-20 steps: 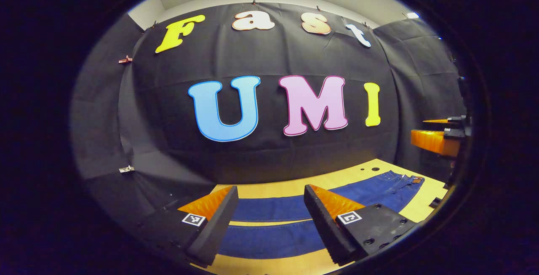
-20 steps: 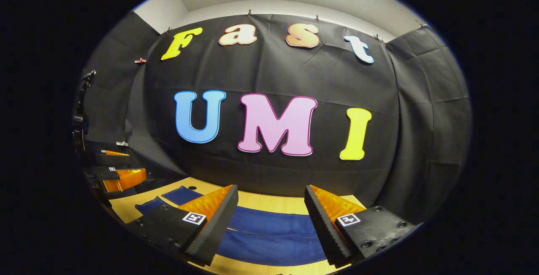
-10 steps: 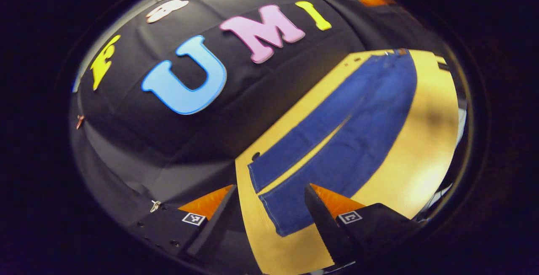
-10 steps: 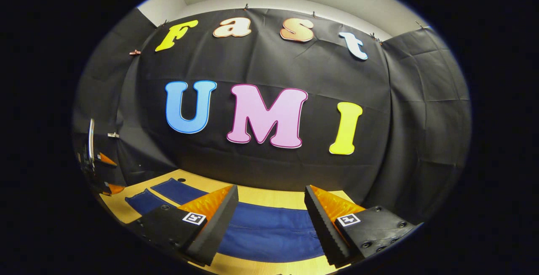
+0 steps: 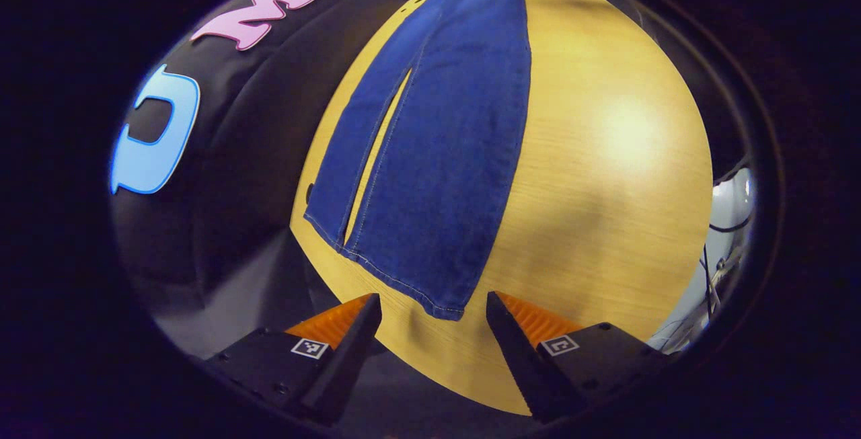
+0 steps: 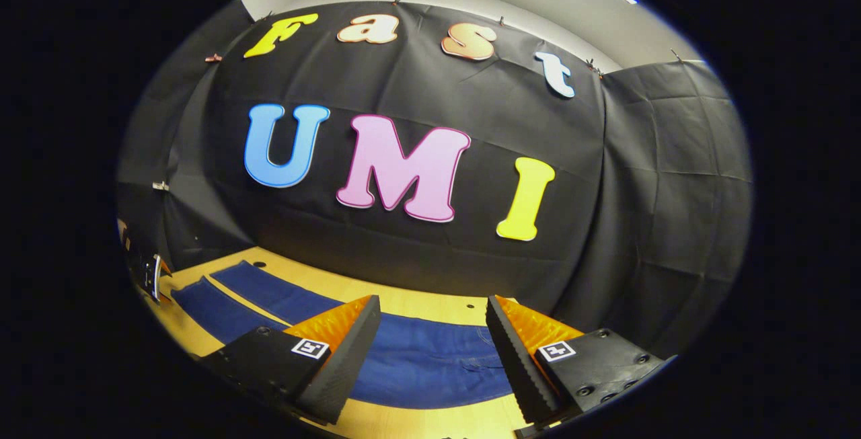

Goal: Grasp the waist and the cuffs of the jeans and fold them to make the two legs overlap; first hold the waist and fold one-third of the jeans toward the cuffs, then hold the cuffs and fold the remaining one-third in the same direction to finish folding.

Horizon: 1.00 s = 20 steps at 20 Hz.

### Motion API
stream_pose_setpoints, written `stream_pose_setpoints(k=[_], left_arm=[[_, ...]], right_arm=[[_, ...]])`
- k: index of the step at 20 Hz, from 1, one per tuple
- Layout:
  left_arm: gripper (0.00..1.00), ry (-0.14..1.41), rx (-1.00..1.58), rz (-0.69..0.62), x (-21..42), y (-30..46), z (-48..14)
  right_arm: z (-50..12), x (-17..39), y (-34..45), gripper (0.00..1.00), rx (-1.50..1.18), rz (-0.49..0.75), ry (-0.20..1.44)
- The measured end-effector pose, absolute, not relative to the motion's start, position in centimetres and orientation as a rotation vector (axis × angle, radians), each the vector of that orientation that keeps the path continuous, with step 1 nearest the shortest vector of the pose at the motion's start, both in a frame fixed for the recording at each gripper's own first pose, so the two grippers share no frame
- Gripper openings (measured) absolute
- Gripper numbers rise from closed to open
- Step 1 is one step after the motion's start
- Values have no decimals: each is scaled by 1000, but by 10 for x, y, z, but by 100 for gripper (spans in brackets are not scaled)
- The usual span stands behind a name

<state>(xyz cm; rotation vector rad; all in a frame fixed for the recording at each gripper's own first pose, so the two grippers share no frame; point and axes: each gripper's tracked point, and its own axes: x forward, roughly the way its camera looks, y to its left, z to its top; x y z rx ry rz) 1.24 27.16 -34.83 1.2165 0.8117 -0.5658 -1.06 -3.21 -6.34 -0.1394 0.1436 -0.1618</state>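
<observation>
Jeans (image 5: 437, 150) are laid flat, unfolded; both grippers (image 5: 434, 321) (image 6: 434, 328) are held wide, empty. Next, cuff and waist must be gripped.

honestly nothing readable here, just small square coded tags on the left gripper (image 5: 434, 318) and right gripper (image 6: 434, 321), no words.

Jeans (image 5: 444, 156): matt blue denim, pale seam stitching. Table (image 5: 605, 177): smooth light wood grain, glossy glare at 3 o'clock.
</observation>
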Motion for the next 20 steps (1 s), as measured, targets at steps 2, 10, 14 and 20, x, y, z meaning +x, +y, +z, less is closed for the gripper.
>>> stream_pose_setpoints(k=[2,10,14,20], left_arm=[[98,801,1262,-599,23,272,-356],[64,803,1248,-677,72,259,-366],[22,850,1202,-671,75,260,-374],[6,853,1164,-621,82,256,-373]], right_arm=[[-67,-15,-40,96,-151,-192,157],[-81,-6,-72,96,-230,-251,190],[-84,18,-101,96,-346,-220,193],[-115,51,-169,96,-582,-119,258]])
